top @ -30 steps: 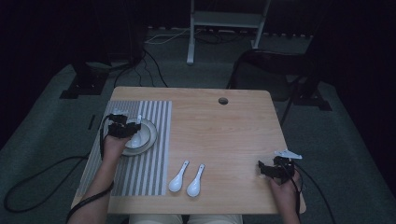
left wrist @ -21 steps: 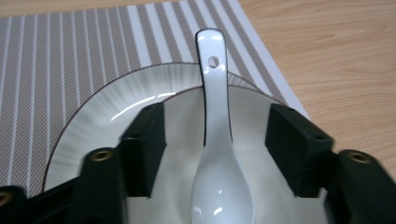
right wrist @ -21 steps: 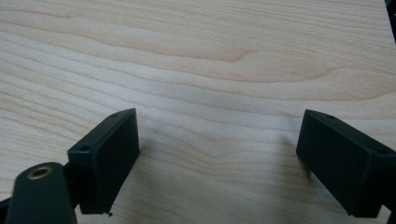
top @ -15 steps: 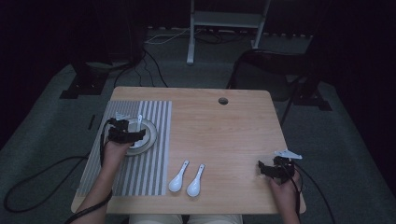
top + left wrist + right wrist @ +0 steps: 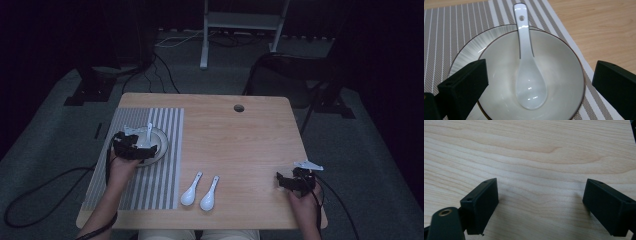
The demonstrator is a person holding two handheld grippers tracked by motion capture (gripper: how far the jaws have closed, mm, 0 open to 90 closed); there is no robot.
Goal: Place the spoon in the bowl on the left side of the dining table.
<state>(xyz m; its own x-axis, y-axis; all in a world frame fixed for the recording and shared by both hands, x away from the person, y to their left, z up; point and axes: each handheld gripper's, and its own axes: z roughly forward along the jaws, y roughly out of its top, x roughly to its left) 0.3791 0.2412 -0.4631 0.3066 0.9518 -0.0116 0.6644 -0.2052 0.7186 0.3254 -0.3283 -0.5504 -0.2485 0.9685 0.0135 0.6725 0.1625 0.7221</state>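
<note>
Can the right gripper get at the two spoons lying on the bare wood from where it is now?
Probably yes. The right gripper is open, and only bare table lies between it and the two spoons.

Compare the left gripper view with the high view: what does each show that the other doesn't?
Left gripper view alone: the hole in the spoon handle and the bowl's dark rim line, with the left gripper open. High view alone: two spoons on bare wood, and the right gripper. Both: the spoon in the bowl, on a plate on the striped placemat.
</note>
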